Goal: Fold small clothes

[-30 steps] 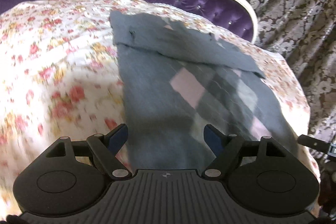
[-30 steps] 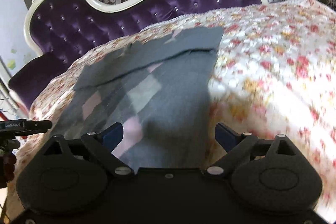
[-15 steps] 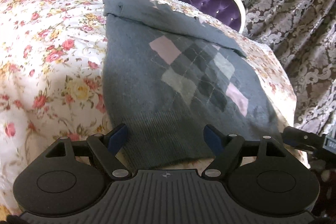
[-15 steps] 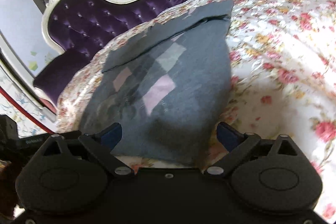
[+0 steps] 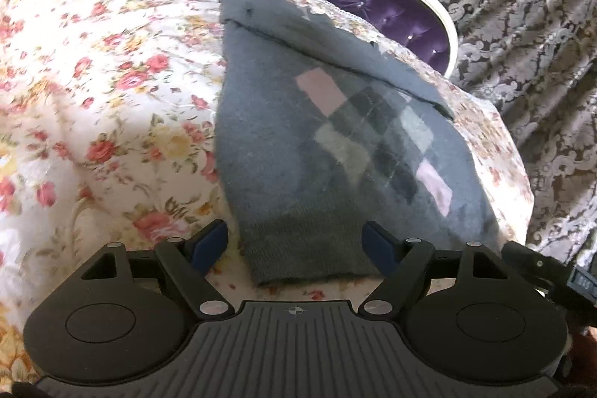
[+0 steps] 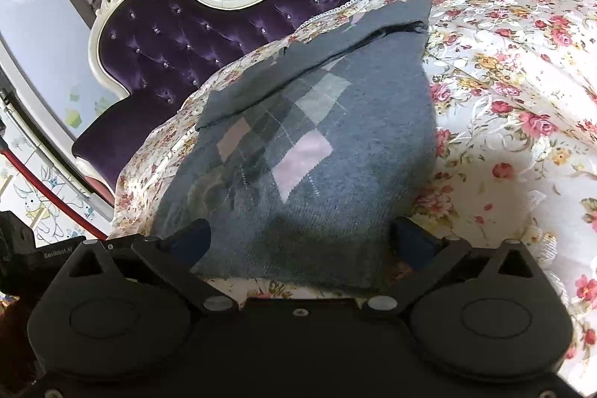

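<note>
Both grippers hover empty at the grey sweater hem – left gripper jaws apart, right gripper jaws opening – so each should pinch a bottom corner squarely through both layers

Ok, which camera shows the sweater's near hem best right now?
The left wrist view: the sweater hem runs as a clear edge, with its left corner, against the floral cover. The right wrist view shows the hem too, but darker, in shadow and partly behind the gripper's body.
</note>
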{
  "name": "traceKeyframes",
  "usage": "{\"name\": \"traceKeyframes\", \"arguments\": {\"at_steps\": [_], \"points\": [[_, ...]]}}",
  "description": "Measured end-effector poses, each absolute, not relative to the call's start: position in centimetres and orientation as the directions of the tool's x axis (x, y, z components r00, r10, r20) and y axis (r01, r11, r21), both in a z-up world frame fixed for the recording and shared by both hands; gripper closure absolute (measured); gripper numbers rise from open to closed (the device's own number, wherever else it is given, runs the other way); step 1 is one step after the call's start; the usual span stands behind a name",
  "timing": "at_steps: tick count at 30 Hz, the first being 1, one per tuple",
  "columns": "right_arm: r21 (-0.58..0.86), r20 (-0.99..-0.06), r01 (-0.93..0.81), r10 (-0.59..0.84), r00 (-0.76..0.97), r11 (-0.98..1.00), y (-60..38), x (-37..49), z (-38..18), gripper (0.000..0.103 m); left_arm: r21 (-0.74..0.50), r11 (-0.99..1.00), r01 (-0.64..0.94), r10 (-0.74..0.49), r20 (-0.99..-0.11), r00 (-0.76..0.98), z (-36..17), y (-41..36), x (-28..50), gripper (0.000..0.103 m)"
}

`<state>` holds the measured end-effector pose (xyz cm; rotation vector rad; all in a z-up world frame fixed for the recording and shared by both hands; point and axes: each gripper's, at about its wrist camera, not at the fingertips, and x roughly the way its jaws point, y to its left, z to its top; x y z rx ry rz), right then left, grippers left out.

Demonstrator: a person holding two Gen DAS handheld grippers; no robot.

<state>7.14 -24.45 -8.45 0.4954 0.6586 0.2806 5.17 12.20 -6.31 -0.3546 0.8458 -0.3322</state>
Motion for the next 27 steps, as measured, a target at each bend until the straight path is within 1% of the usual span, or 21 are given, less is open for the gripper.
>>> {"name": "traceKeyframes", "arguments": {"at_steps": [6, 9, 12, 20, 27], "points": [[0.476, -0.528, -0.107, 0.381, 0.759, 0.873, -23.7, 6.9, -8.4, 0.0, -0.446, 0.881, 0.156, -0.44, -0.657, 0.611, -6.3, 11.9, 5.6, 0.025], [0.522, -0.509, -0.103, 0.406, 0.759, 0.847, -24.4, 7.1, -8.6, 0.0, -0.472, 0.864, 0.176, -0.474, -0.642, 0.603, -6.6, 11.4, 6.4, 0.025], [0.565, -0.491, -0.095, 0.427, 0.759, 0.819, -25.0, 7.4, -8.6, 0.0, -0.472, 0.858, 0.201, -0.489, -0.634, 0.599, -6.6, 10.9, 7.1, 0.025], [0.583, -0.468, -0.138, 0.47, 0.749, 0.801, -24.8, 8.6, -8.9, 0.0, -0.535, 0.814, 0.226, -0.556, -0.605, 0.57, -6.9, 11.0, 8.6, 0.025], [0.604, -0.461, -0.17, 0.516, 0.722, 0.778, -25.1, 9.1, -8.8, 0.001, -0.546, 0.805, 0.23, -0.568, -0.6, 0.563, -6.9, 11.3, 7.8, 0.026]]}}
